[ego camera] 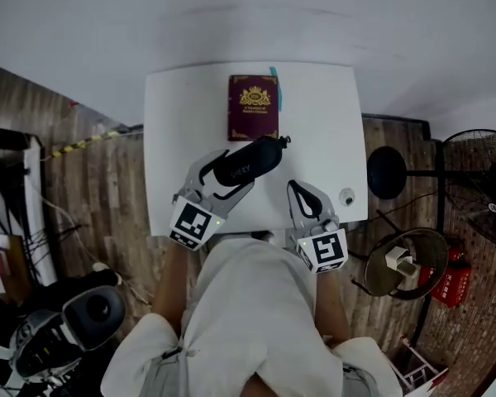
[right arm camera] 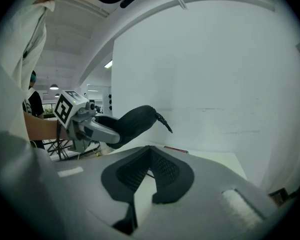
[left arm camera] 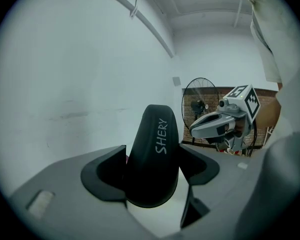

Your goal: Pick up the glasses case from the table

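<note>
Glasses case (ego camera: pixel 252 160), black oval | pinched crosswise by my left gripper (ego camera: pixel 223 177) for secure lift off white table (ego camera: pixel 178 122) | right gripper (ego camera: pixel 301 193) closed, empty.

We see a matt black, smooth glasses case (ego camera: pixel 250 162), a smooth white counter (ego camera: pixel 178 122), a maroon booklet (ego camera: pixel 253 110) with gilt stamping, and a wood-plank floor (ego camera: pixel 99 188).
</note>
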`<move>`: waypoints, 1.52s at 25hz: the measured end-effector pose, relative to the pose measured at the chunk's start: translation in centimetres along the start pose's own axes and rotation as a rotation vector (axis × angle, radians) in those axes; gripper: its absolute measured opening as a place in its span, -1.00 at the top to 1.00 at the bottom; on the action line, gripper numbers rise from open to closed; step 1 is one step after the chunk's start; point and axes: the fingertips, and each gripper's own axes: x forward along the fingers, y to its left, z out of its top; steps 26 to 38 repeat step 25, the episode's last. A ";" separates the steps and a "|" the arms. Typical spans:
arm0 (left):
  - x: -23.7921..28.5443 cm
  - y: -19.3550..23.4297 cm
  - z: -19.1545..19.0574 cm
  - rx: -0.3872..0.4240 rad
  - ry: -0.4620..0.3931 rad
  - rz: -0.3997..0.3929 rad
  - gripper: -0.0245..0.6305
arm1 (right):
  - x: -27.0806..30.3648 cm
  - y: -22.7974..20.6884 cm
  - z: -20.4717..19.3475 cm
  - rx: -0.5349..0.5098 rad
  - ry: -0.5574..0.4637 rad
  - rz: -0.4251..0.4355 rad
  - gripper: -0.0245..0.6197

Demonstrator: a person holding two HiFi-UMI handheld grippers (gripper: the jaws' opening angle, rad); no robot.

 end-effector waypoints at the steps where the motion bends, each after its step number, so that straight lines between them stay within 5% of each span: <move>1: -0.4 0.0 0.2 -0.003 -0.007 0.012 -0.13 | 0.0 0.1 0.2 -0.001 -0.011 0.004 0.91; 17: -4.1 0.3 0.1 -0.033 -0.021 0.115 -0.13 | 1.0 2.8 1.3 -0.041 -0.044 0.132 0.91; 38: -4.3 0.3 0.0 -0.044 -0.026 0.118 -0.13 | 1.2 3.0 1.6 -0.053 -0.047 0.140 0.91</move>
